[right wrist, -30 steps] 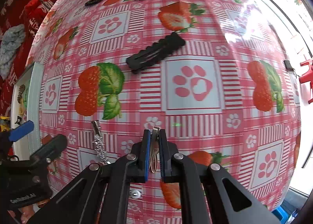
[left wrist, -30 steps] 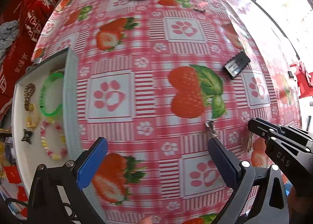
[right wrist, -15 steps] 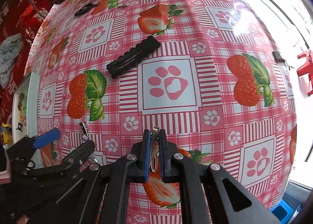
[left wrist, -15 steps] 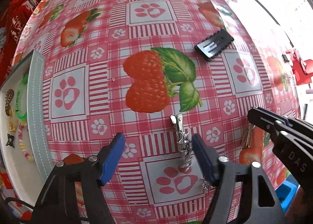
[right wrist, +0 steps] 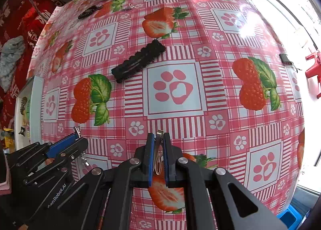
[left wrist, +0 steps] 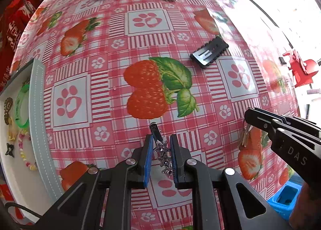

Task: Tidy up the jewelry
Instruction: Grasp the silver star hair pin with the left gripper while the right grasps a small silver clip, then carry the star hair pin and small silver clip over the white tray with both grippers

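- Star-studded silver hair clip (left wrist: 163, 152) is lying on the desk (left wrist: 140, 49), which is wearing a pink checked oilcloth with strawberries and paw prints; I am seeing it right between the blue pads of my left hand-held gripper (left wrist: 160, 149).
- My left hand-held gripper's jaws have just been closing around that clip, and its pads are now sitting against the sparkling stars, so I am reading it as clenched on the clip, with the clip's dark metal tip sticking out ahead of the fingertips.
- My right hand-held gripper (right wrist: 158, 149) is staying clamped on a plain thin silver hair clip (right wrist: 158, 157), which is standing on edge between its narrow blue pads.
- From the right wrist view, the left hand-held gripper is working just to the left, low over the desk.
- A black scalloped snap hair clip (right wrist: 138, 62) is resting further up the cloth, well apart from both tools.
- A white tray with a grey stitched rim (left wrist: 37, 109) is sitting at the left edge, holding a green bangle (left wrist: 21, 107) and a pastel bead bracelet (left wrist: 25, 153).
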`<state>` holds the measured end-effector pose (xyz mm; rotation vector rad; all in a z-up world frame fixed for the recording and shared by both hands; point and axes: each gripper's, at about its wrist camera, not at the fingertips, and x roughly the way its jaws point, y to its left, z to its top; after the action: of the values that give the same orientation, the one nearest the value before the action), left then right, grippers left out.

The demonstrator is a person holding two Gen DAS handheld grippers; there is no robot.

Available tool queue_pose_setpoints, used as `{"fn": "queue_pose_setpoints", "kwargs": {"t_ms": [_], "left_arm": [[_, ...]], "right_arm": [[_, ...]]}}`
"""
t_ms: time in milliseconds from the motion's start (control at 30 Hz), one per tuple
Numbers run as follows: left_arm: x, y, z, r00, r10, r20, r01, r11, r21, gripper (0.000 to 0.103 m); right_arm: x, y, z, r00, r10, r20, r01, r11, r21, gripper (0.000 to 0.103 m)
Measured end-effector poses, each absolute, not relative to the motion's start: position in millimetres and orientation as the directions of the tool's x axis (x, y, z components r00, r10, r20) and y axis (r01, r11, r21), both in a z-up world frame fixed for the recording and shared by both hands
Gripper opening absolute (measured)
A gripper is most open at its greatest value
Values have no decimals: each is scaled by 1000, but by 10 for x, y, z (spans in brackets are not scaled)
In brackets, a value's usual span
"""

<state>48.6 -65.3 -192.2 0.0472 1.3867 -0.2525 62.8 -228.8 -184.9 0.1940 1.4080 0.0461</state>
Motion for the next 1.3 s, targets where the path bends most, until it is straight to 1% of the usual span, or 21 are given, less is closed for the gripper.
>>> {"fn": "queue_pose_setpoints", "kwargs": {"t_ms": [267, 533, 1300], "left_arm": [[509, -419, -1606, 209, -174, -962, 189, 973, -135, 23], [488, -225, -1415, 259, -189, -947, 175, 974, -146, 23], [322, 463, -1247, 329, -154, -932, 73, 988, -137, 23]], "right_arm": [[668, -2265, -1778, 166, 183, -969, 91, 976, 200, 9], [739, -2182, -1662, 176, 190, -966, 71, 976, 205, 9], [875, -1561, -1361, 201, 202, -959, -61, 979, 193, 9]]}}
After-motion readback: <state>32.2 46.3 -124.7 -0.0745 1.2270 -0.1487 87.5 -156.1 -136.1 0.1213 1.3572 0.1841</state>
